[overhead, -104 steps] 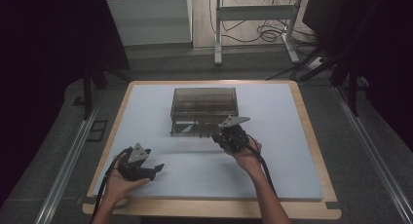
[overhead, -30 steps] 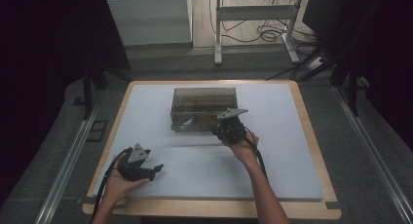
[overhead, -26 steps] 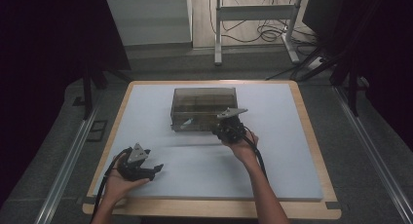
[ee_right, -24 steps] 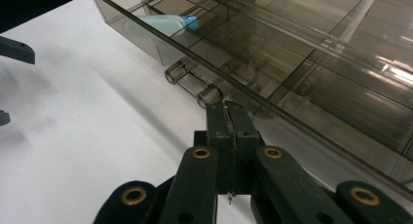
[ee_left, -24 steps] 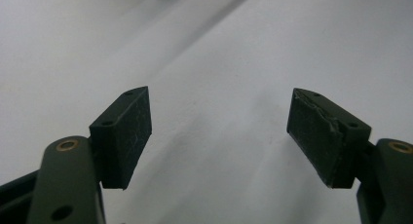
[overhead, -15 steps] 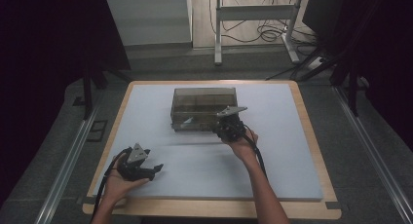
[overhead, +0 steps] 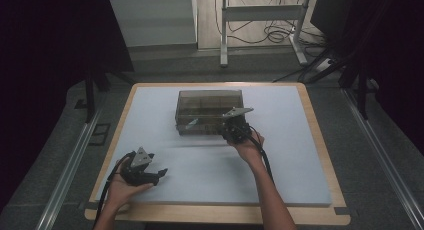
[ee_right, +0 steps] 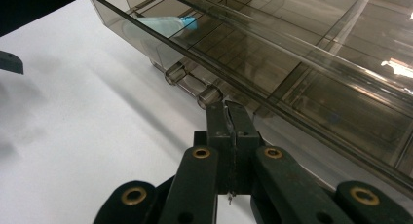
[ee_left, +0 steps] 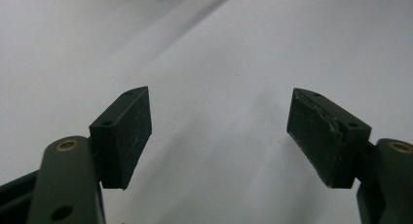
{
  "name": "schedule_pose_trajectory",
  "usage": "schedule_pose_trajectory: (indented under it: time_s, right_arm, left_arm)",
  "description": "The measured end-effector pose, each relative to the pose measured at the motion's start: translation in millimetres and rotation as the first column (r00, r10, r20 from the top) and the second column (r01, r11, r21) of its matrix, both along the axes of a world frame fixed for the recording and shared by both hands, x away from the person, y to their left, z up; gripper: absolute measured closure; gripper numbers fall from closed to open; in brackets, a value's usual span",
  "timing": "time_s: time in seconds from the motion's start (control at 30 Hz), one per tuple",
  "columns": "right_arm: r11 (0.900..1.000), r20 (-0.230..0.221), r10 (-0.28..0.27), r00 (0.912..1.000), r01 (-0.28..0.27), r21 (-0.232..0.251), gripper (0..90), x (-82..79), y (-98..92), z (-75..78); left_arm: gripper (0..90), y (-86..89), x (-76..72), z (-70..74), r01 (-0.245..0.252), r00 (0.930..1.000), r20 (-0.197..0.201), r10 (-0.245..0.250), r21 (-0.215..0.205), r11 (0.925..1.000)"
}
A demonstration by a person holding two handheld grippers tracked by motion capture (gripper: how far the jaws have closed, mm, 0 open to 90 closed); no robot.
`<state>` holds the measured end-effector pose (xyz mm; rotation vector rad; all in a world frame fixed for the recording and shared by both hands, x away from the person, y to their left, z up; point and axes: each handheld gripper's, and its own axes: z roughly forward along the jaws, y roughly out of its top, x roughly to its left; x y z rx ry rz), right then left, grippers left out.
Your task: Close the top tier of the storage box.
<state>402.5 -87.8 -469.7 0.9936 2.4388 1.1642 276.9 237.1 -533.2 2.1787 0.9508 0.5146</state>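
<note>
A white mat (overhead: 280, 155) covers a wood-rimmed table (overhead: 320, 135) in a dim room — grey floor (overhead: 380, 155) around it, a metal stand (overhead: 260, 15) and loose cables (overhead: 270, 35) at the far side. The smoky clear plastic box (overhead: 210, 110) sits mid-table, toward the far edge. The right gripper (ee_right: 229, 114) — jaws pressed together, nothing between them — points at the box's near wall. The left gripper (ee_left: 219, 131) rests near-left, jaws spread over bare mat.

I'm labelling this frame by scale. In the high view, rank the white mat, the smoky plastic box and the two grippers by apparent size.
1. white mat
2. smoky plastic box
3. left gripper and right gripper: they look alike, so no ranking between them.
</note>
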Motion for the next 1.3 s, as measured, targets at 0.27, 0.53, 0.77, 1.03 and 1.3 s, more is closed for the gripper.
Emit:
schedule_pose_trajectory:
  time_s: [0.27,0.53,0.77,1.03,1.3]
  right_arm:
    - [1.000,-0.010,-0.010,0.9999,0.010,0.002,88.7,5.3,0.2,-2.0]
    - [1.000,-0.016,-0.018,0.9997,0.018,0.004,88.7,9.7,0.5,-2.9]
    - [1.000,-0.018,-0.024,0.9996,0.024,0.004,88.7,13.5,1.4,-2.7]
    - [0.999,-0.016,-0.028,0.9995,0.027,-0.020,88.7,15.7,3.8,-4.8]
    - [0.999,-0.016,-0.034,0.9993,0.034,-0.015,88.7,18.7,3.8,-4.1]
  left_arm:
    - [25.2,-0.2,0.4,-0.3,0.003,1.0000,0.001,-0.003,0.003,1.0000]
    - [25.2,-0.1,0.2,-0.3,0.002,1.0000,0.001,-0.002,0.002,1.0000]
    - [25.2,0.2,0.6,-0.9,0.002,1.0000,-0.002,-0.002,0.003,1.0000]
    - [25.1,0.5,0.4,-0.8,0.001,1.0000,-0.004,-0.001,0.002,1.0000]
    - [24.8,-0.1,1.1,-1.8,0.004,1.0000,-0.007,-0.004,0.004,1.0000]
